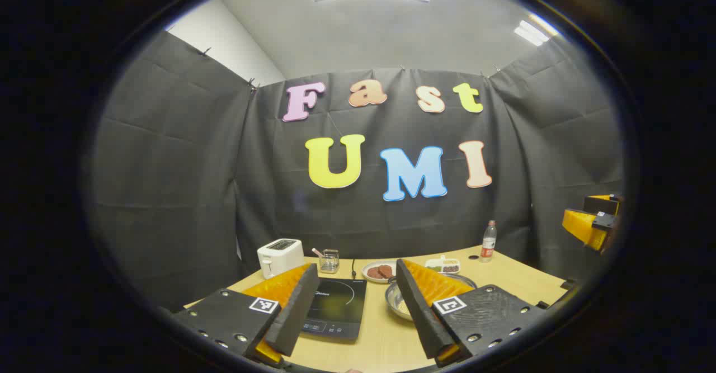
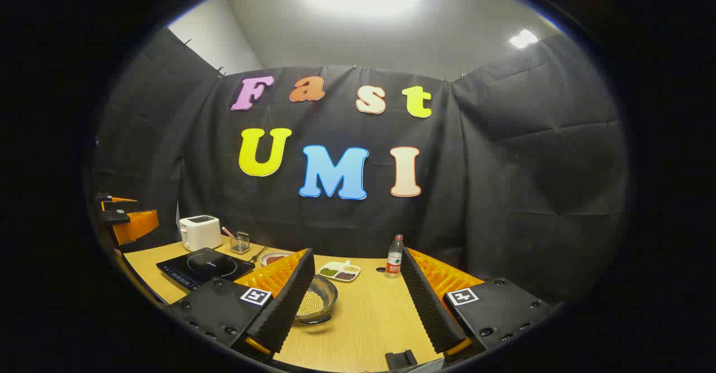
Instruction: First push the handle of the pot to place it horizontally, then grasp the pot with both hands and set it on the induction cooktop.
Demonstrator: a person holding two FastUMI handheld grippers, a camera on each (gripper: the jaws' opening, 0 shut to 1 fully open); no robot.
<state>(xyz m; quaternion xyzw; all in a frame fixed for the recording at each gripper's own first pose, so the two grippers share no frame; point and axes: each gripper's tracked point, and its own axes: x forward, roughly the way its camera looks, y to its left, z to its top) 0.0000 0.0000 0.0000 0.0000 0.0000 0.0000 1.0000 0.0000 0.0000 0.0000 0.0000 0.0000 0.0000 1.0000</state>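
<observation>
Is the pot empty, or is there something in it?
Not empty. In the right gripper view the pot sits upright on the table with small pale grains heaped inside; what they are, I cannot tell.

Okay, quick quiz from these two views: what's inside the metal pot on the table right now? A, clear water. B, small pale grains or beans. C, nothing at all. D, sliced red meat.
B: in the right gripper view the pot sits on the wooden table with a layer of small pale yellowish grains across its bottom; what they are exactly is too small to tell.
</observation>
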